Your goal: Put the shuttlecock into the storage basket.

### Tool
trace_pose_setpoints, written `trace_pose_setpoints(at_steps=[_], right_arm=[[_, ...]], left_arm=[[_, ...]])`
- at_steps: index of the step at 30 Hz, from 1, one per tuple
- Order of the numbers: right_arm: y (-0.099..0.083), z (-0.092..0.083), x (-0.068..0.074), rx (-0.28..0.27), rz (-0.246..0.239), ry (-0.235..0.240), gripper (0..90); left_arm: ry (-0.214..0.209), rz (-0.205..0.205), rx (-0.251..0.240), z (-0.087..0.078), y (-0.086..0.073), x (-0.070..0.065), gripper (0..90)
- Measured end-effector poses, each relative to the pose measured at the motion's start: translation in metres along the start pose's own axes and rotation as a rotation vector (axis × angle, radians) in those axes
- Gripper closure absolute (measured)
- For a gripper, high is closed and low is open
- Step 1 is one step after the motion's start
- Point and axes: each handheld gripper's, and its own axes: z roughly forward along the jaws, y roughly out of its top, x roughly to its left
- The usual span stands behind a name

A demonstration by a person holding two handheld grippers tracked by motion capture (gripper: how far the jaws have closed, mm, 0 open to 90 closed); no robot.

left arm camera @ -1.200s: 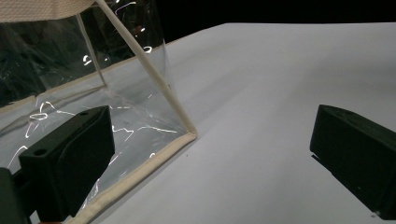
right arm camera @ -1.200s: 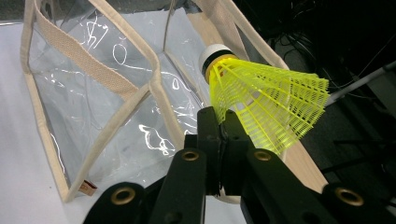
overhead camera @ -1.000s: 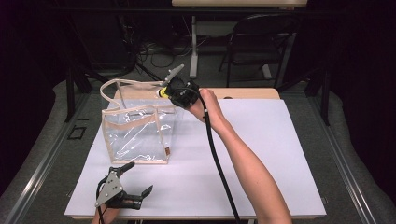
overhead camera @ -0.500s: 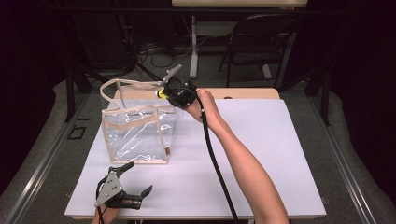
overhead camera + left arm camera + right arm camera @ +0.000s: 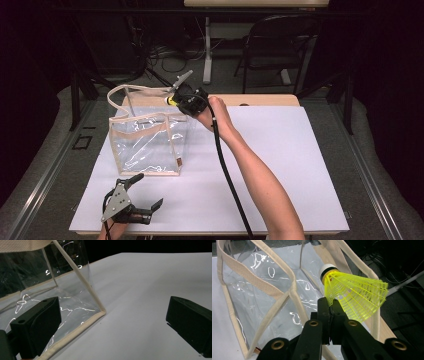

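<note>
Your right gripper (image 5: 331, 312): jaws closed on skirt edge of yellow shuttlecock (image 5: 354, 296), its white cork end pointing up-left. Clear tote bag (image 5: 262, 302) with beige straps sits open beneath it, on white table (image 5: 219, 335).

High view overhead; gripper views close (sharing bag (image 5: 147, 145)).

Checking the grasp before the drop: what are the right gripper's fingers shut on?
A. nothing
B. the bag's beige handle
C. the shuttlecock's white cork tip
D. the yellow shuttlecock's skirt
D: in the right gripper view the right gripper pinches the mesh skirt of the yellow shuttlecock above the clear bag.
</note>
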Motion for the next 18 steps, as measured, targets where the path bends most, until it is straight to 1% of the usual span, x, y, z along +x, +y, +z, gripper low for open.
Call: trace_pose_setpoints(at_steps=[3,7,16,18], right_arm=[[0.0002,0.0019,0.0001,0.005,0.008,-0.001,89.0],[0.0005,0.0040,0.0004,-0.004,0.018,-0.004,88.9],[0.0040,0.0053,0.0015,-0.008,0.023,-0.002,88.5],[0.0046,0.0053,0.0018,-0.003,0.022,-0.002,86.9]], left_arm=[[0.000,0.000,0.000,-0.0001,0.0000,0.0000,0.0],[0.000,0.000,0.000,0.0000,0.0001,-0.0001,0.0],[-0.001,0.001,0.000,0.0000,0.0002,-0.0004,0.0],[-0.002,0.001,-0.001,-0.0001,0.0002,-0.0004,0.0]])
